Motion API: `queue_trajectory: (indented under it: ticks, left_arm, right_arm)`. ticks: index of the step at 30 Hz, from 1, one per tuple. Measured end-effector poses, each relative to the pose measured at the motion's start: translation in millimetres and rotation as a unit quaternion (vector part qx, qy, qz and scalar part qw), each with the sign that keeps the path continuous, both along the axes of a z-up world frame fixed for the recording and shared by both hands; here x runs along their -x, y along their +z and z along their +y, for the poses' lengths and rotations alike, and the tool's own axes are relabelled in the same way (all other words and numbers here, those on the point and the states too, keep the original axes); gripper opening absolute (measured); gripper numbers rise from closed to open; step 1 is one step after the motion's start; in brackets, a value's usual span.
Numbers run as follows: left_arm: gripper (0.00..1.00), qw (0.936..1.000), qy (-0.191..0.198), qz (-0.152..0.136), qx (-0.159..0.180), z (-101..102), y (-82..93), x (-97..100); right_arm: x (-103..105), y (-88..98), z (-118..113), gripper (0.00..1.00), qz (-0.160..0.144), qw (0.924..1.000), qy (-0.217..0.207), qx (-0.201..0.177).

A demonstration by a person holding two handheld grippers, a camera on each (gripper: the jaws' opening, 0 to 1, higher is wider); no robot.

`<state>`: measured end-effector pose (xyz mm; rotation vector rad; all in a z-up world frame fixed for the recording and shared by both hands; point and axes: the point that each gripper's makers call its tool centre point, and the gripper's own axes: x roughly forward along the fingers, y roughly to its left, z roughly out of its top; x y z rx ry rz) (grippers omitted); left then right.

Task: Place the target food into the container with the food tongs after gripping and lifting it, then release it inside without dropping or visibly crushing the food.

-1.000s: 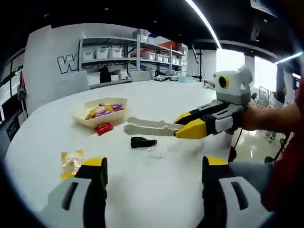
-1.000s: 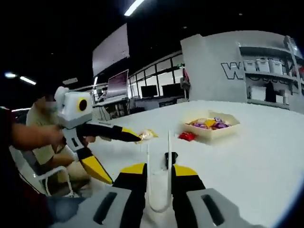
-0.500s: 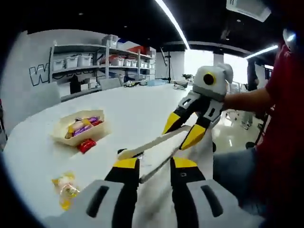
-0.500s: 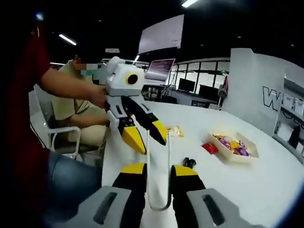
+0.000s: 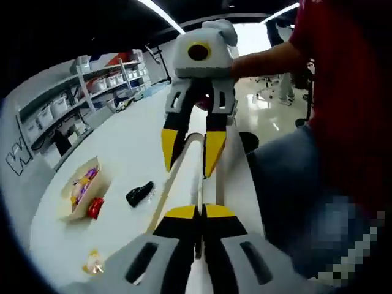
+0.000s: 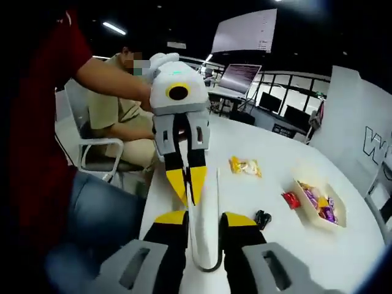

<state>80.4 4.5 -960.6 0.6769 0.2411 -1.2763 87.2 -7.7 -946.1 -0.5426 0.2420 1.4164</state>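
The right tool grips the looped end of the food tongs. The left tool, jaws clenched together, pinches one tong arm; half a second ago it stood apart. Wrapped snacks look light, crinkly and slippery; take one across its middle. On the desk, the black packet lies just ahead-right, the red one further, beside the container.
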Motion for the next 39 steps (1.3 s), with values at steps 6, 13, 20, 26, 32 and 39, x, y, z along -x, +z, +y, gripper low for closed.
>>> queue_trajectory:
  ticks: [6, 13, 20, 26, 32, 39]
  left_arm:
    - [0.01, 0.9971, 0.007, 0.018, 0.073, -2.3, 19.1, 0.4]
    - [0.01, 0.9812, -0.005, 0.084, 0.174, -14.2, 47.3, 12.8]
    - [0.01, 0.9689, -0.021, 0.121, 0.215, -34.5, 71.0, 24.5]
    - [0.01, 0.9649, -0.044, 0.126, 0.227, -48.4, 85.5, 38.0]
    - [0.01, 0.9722, -0.056, 0.124, 0.190, -54.5, 79.6, 44.4]
    - [0.05, 0.9641, -0.037, 0.157, 0.211, -62.0, 84.0, 45.9]
  right_arm:
    - [-5.1, 20.8, -2.8, 0.22, 0.057, 0.9936, -0.036, -0.090]
    - [13.2, 38.5, -2.5, 0.46, 0.133, 0.9748, -0.011, -0.178]
    - [29.0, 73.7, 14.8, 0.46, 0.181, 0.9517, 0.024, -0.247]
    - [39.2, 86.0, 17.8, 0.47, 0.228, 0.9338, 0.042, -0.273]
    - [52.0, 81.3, 12.8, 0.36, 0.272, 0.9249, 0.052, -0.260]
    - [43.3, 92.1, 4.8, 0.22, 0.282, 0.9148, 0.030, -0.288]
